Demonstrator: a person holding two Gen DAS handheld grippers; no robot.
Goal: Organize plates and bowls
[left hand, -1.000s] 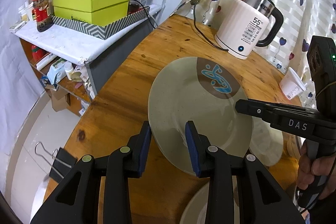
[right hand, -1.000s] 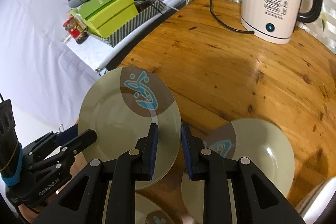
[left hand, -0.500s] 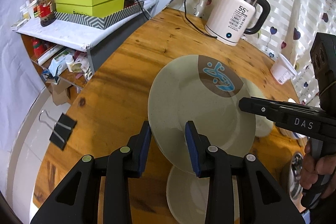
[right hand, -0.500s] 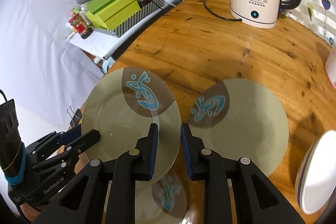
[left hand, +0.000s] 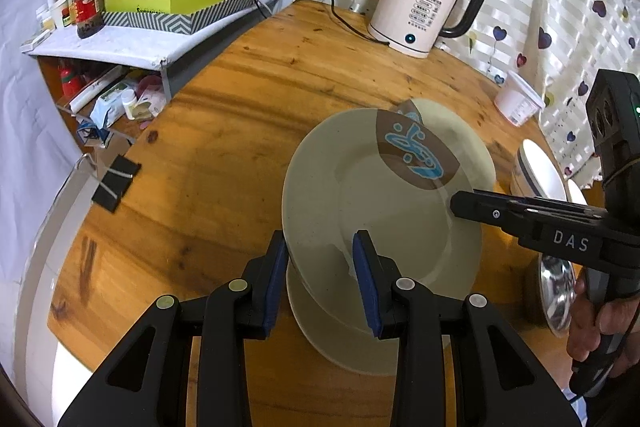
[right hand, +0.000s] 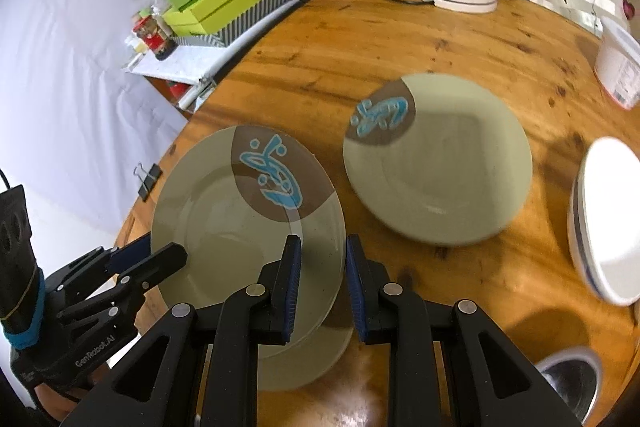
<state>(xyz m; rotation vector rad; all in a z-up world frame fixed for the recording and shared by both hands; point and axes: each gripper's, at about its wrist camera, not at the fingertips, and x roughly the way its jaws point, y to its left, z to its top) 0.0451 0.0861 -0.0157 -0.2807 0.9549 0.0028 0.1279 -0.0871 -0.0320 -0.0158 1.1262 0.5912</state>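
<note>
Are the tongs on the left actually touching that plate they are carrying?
Touching. In the left wrist view the left tongs straddle the plate rim, pads against it.

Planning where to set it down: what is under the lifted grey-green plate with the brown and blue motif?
Under the lifted grey-green plate sits another matching plate on the wooden table. Only its near rim shows; the rest is covered.

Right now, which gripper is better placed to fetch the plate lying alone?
Probably the right gripper: the lone plate lies just ahead of it; the left gripper sits across the held plate.
</note>
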